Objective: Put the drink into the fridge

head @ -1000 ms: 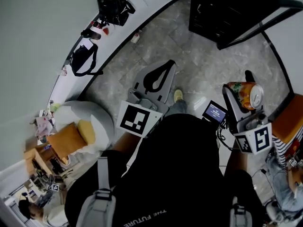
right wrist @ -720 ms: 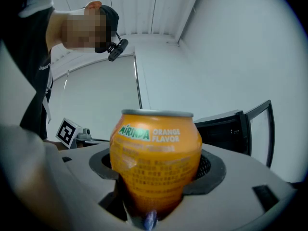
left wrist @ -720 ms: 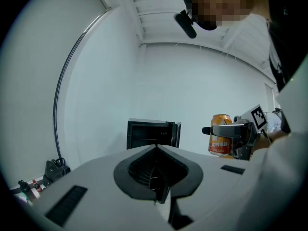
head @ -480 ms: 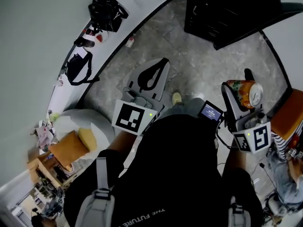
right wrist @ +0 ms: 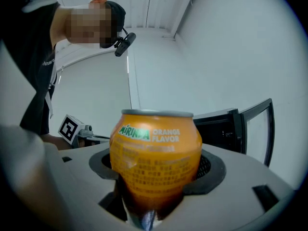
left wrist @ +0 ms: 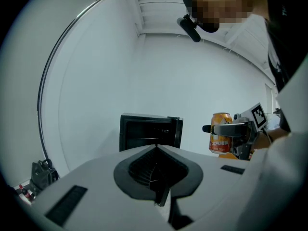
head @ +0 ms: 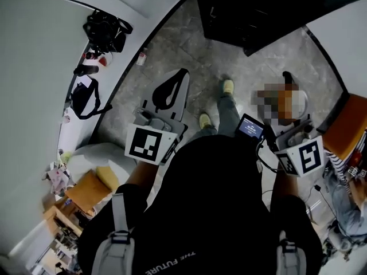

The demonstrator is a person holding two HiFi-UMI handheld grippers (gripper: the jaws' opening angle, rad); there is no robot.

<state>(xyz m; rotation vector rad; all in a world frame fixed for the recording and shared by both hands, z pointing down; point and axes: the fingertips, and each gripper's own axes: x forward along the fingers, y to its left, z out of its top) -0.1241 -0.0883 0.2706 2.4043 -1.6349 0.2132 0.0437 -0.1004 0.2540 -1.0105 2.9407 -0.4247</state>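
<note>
An orange Mirinda drink can (right wrist: 155, 153) stands upright between the jaws of my right gripper (right wrist: 155, 170), which is shut on it. In the head view this can (head: 285, 105) is partly under a mosaic patch, held by the right gripper (head: 288, 93) at the right. The black fridge (head: 252, 7) stands ahead on the floor with its door (right wrist: 257, 124) swung open. It also shows in the left gripper view as the fridge (left wrist: 149, 133). My left gripper (head: 181, 74) is shut with nothing in it, its tips meeting (left wrist: 156, 148). The can (left wrist: 221, 131) shows at its right.
Black camera gear (head: 106, 30) and a black bag (head: 83, 99) lie along the white wall at the left. A white seat (head: 94, 153) with an orange cushion (head: 86, 189) is at the lower left. An orange chair (head: 351, 132) and a seated person (head: 344, 202) are at the right.
The fridge has come nearer and shifted left in the head view. Both grippers and the can have moved forward with the person, whose feet have stepped toward the fridge.
</note>
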